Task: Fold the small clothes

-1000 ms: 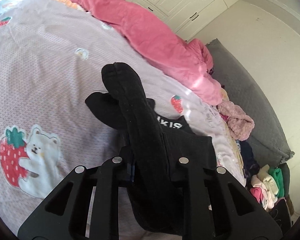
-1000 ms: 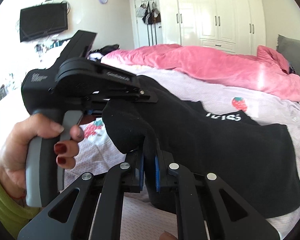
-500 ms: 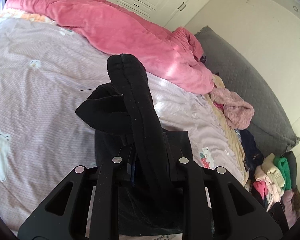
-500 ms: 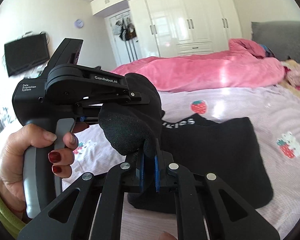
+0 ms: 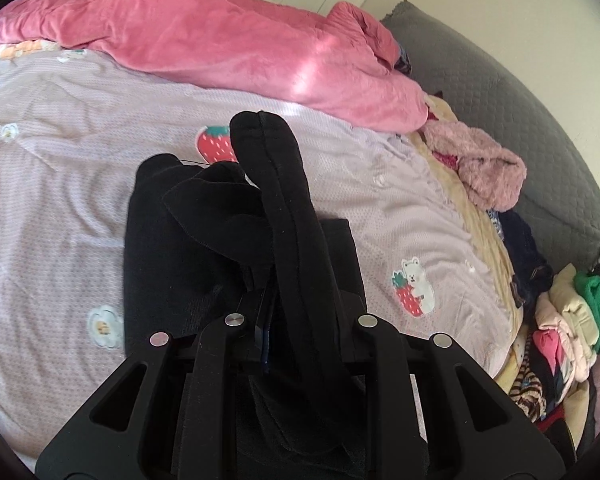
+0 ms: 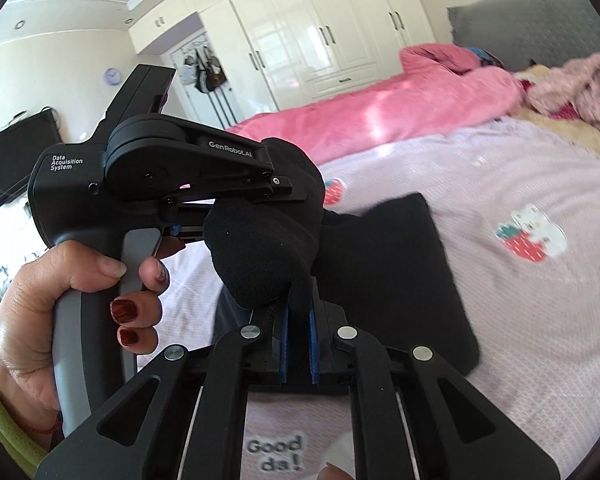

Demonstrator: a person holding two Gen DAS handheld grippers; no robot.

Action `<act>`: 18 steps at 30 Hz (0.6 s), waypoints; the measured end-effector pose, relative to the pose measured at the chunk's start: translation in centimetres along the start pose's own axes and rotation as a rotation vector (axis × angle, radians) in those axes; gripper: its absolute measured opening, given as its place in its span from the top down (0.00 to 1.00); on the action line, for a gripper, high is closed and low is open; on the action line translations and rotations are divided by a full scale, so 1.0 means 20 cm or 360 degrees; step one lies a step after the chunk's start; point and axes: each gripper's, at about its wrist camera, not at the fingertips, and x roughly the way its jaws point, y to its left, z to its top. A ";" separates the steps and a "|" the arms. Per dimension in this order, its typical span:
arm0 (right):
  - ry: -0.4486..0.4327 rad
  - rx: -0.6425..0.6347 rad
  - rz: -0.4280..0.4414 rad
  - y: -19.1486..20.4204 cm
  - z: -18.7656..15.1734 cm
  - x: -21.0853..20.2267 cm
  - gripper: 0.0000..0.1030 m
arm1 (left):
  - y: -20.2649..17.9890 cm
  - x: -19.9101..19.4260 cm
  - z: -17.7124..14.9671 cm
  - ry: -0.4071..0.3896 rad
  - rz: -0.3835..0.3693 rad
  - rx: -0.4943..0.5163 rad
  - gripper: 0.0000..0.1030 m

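On the left wrist view, my left tongs [image 5: 270, 312] are pinching a bunched edge of the black garment [image 5: 172, 248], whose thick seamed fold rises past the fingers while the rest lies flat on the lilac strawberry-print bedspread [image 5: 60, 160]. A pink duvet [image 5: 220, 40] is heaped along the far side, a fuzzy pink garment [image 5: 484, 172] sits near the grey headboard [image 5: 540, 120], and a pile of clothes [image 5: 572, 328] crowds the right edge, well apart from the fold. On the right wrist view, my right tongs [image 6: 298, 332] are pressed together on a narrow tab of the same black cloth, just beside the left device held by a hand [image 6: 60, 300] with red nails. My judgement: both grips hold thin, bunched fabric, so a tug could slip the cloth free, and the doubled layer could land skewed. The left device blocks much of my view of the lower layer.
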 end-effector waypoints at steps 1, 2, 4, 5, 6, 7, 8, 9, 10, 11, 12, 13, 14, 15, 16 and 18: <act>0.0011 0.0017 -0.0017 -0.02 -0.01 0.00 0.93 | -0.01 0.02 -0.01 0.0015 0.0006 0.0008 0.88; 0.0019 0.0024 -0.0030 -0.04 -0.02 0.00 0.93 | -0.03 0.05 -0.01 0.0029 0.0013 0.0017 0.87; 0.0034 0.0038 -0.0053 -0.06 -0.03 0.00 0.93 | -0.05 0.09 -0.02 0.0054 0.0025 0.0031 0.86; 0.0047 0.0055 -0.0060 -0.07 -0.04 0.00 0.93 | -0.06 0.11 -0.03 0.0064 0.0023 0.0035 0.85; 0.0059 0.0068 -0.0068 -0.08 -0.05 0.00 0.93 | -0.07 0.12 -0.03 0.0070 0.0019 0.0038 0.83; 0.0073 0.0081 -0.0082 -0.09 -0.05 0.01 0.92 | -0.07 0.13 -0.03 0.0075 0.0014 0.0033 0.75; 0.0082 0.0090 -0.0090 -0.11 -0.06 0.01 0.91 | -0.06 0.14 -0.03 0.0074 -0.0011 0.0011 0.61; 0.0095 0.0103 -0.0098 -0.12 -0.06 0.02 0.89 | -0.05 0.14 -0.03 0.0061 -0.0024 -0.0011 0.55; 0.0105 0.0113 -0.0111 -0.13 -0.06 0.03 0.87 | -0.04 0.12 -0.03 0.0043 -0.0039 -0.0032 0.45; 0.0119 0.0123 -0.0135 -0.14 -0.06 0.03 0.84 | -0.02 0.10 -0.03 0.0017 -0.0047 -0.0052 0.41; 0.0136 0.0135 -0.0161 -0.15 -0.06 0.04 0.81 | -0.01 0.08 -0.03 -0.0001 -0.0063 -0.0067 0.41; 0.0151 0.0161 -0.0177 -0.17 -0.07 0.04 0.75 | 0.00 0.07 -0.03 -0.0015 -0.0069 -0.0075 0.41; 0.0159 0.0187 -0.0181 -0.19 -0.07 0.04 0.73 | 0.02 0.04 -0.03 -0.0033 -0.0055 -0.0077 0.41; 0.0167 0.0218 -0.0193 -0.21 -0.08 0.04 0.72 | 0.03 0.02 -0.03 -0.0047 -0.0034 -0.0072 0.41; 0.0181 0.0258 -0.0199 -0.24 -0.08 0.04 0.69 | 0.05 0.01 -0.04 -0.0055 -0.0007 -0.0066 0.41; 0.0187 0.0330 -0.0181 -0.28 -0.09 0.02 0.58 | 0.09 -0.02 -0.05 -0.0062 0.0034 -0.0060 0.41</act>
